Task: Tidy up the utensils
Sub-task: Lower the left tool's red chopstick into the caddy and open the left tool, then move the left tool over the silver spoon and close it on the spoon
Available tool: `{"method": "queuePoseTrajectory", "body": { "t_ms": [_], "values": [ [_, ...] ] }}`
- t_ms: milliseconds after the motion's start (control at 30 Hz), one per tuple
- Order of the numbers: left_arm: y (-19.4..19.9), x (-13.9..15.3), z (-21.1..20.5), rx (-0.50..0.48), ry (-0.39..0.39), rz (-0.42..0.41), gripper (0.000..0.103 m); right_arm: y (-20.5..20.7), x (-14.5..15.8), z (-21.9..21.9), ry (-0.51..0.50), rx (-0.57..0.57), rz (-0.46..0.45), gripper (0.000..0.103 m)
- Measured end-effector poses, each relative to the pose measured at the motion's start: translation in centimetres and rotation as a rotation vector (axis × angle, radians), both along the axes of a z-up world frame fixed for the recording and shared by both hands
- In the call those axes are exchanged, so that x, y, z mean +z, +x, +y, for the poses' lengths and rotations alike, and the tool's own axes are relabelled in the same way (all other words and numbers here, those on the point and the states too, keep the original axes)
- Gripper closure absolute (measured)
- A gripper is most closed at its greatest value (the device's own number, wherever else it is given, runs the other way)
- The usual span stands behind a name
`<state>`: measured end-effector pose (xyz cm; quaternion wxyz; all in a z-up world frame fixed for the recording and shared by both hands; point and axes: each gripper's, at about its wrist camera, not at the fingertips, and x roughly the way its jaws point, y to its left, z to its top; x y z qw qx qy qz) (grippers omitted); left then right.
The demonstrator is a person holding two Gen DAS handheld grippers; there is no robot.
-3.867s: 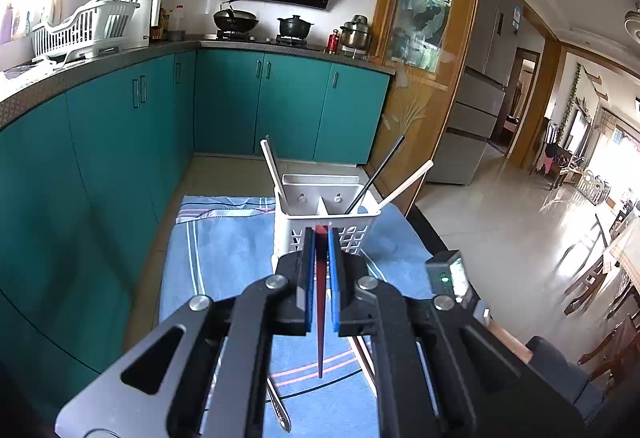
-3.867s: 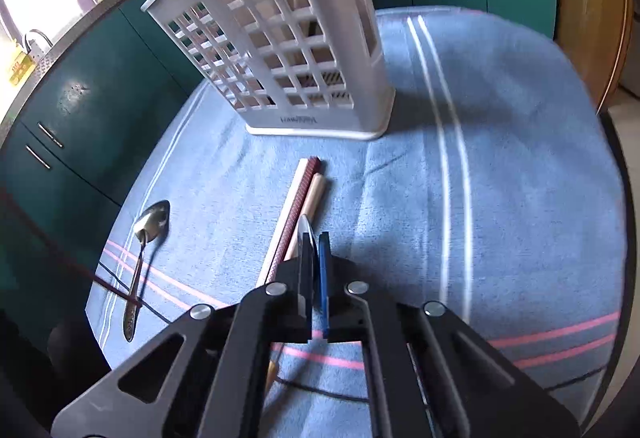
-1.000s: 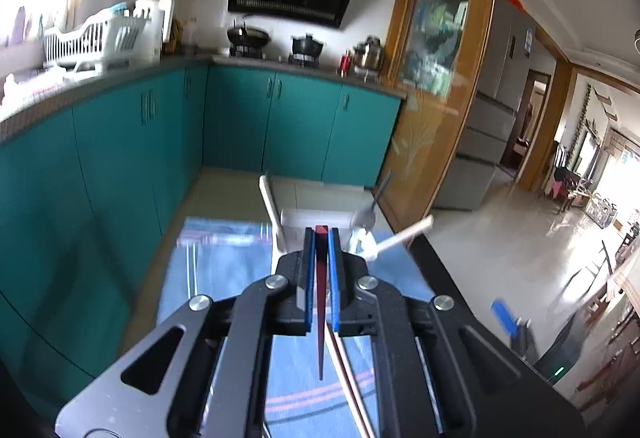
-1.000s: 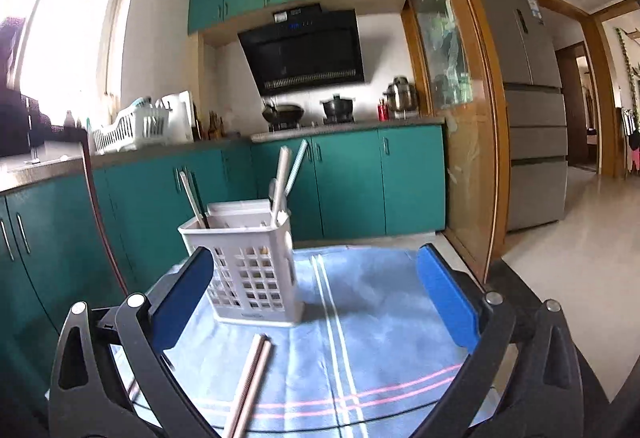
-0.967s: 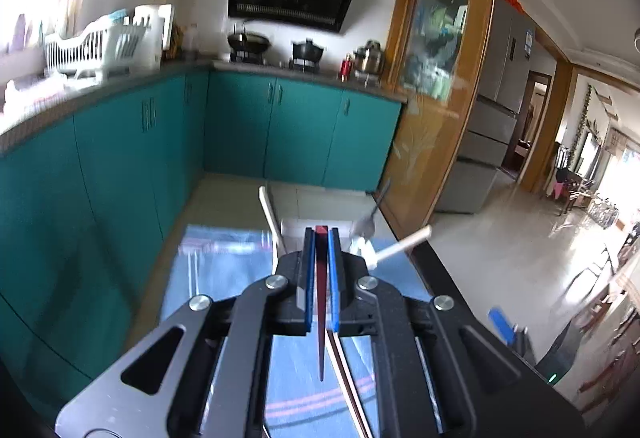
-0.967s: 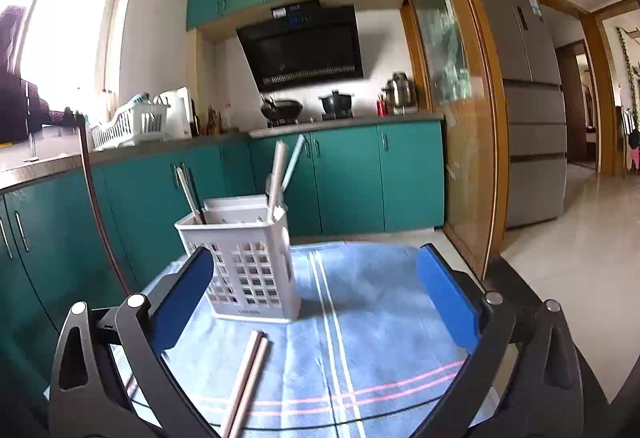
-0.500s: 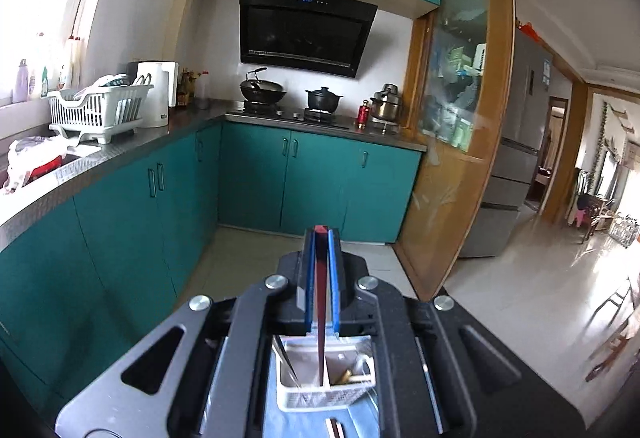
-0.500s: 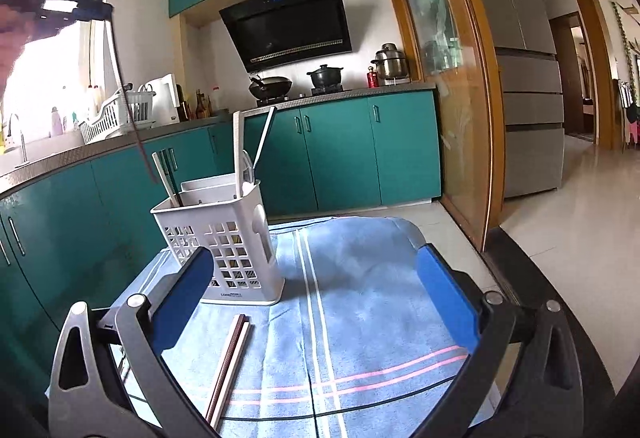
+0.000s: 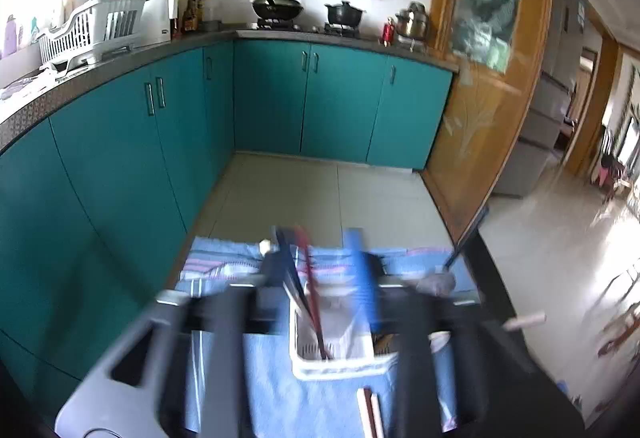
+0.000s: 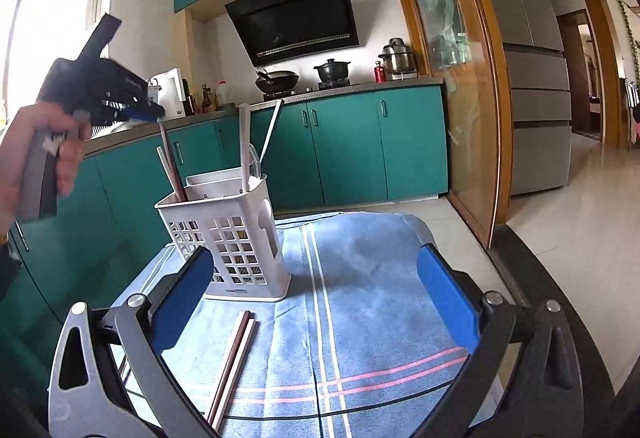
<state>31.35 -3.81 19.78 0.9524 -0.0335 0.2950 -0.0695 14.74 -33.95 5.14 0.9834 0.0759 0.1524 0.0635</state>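
1. The white slatted utensil caddy [image 10: 236, 238] stands upright on a blue striped cloth [image 10: 360, 298] that covers the table; from the left wrist view it sits directly below the gripper, its rim [image 9: 340, 368] visible between the fingers.
2. A dark red chopstick [image 9: 314, 302] leans inside the caddy's left compartment, its lower end down in the basket and its upper end rising between the left gripper's fingers, touching neither pad as far as the blurred frame shows.
3. The left gripper [image 9: 322, 266] has just been opening: its blue pads now stand apart, with the chopstick loose in the gap. In the right wrist view it is held by a hand [image 10: 36, 154] up and to the left of the caddy.
4. Other utensils already stand in the caddy: a pale chopstick [image 10: 170, 168] at the left, a white handle [image 10: 245, 142] and a thin light rod [image 10: 271, 130] leaning right.
5. A pair of chopsticks [image 10: 234, 358], one reddish and one pale, lies side by side on the cloth just in front of the caddy.
6. The right gripper [image 10: 316, 302] hovers low over the cloth with its blue pads spread wide and nothing between them.
7. Beyond are teal cabinets [image 10: 344, 146], a black range hood [image 10: 294, 18], a wok [image 10: 278, 80] and a pot [image 10: 332, 70] on the stove, and a dish rack [image 9: 90, 28] on the counter.
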Motion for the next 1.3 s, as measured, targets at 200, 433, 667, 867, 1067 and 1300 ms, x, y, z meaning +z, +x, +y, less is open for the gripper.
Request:
{"method": "queuePoseTrajectory", "body": {
  "t_ms": [200,433,667,867,1067,1300],
  "values": [
    [-9.1,-0.7,0.7,-0.012,0.054,-0.081,0.022,-0.6,0.3,0.2,-0.002,0.015,-0.009,0.004],
    [-18.7,-7.5,2.2,-0.031,0.103,-0.087,0.012,-1.7,0.1,1.0,-0.031,0.033,0.005,0.004],
    [-20.1,-15.2,5.0,0.011,0.056,0.07,0.018,-3.4,0.0,2.1,-0.069,0.026,0.01,0.004],
    [-20.6,-15.9,5.5,-0.026,0.062,0.112,0.018,-5.5,-0.8,2.6,-0.063,0.034,0.047,0.004],
    [-20.2,-16.3,4.9,-0.042,0.076,0.152,0.018,-6.0,-1.6,3.8,-0.096,0.056,0.061,0.004],
    [-17.2,-19.1,6.7,0.005,-0.027,0.305,0.047,-5.5,-2.1,4.0,-0.096,0.072,0.085,0.004]
  ]
}}
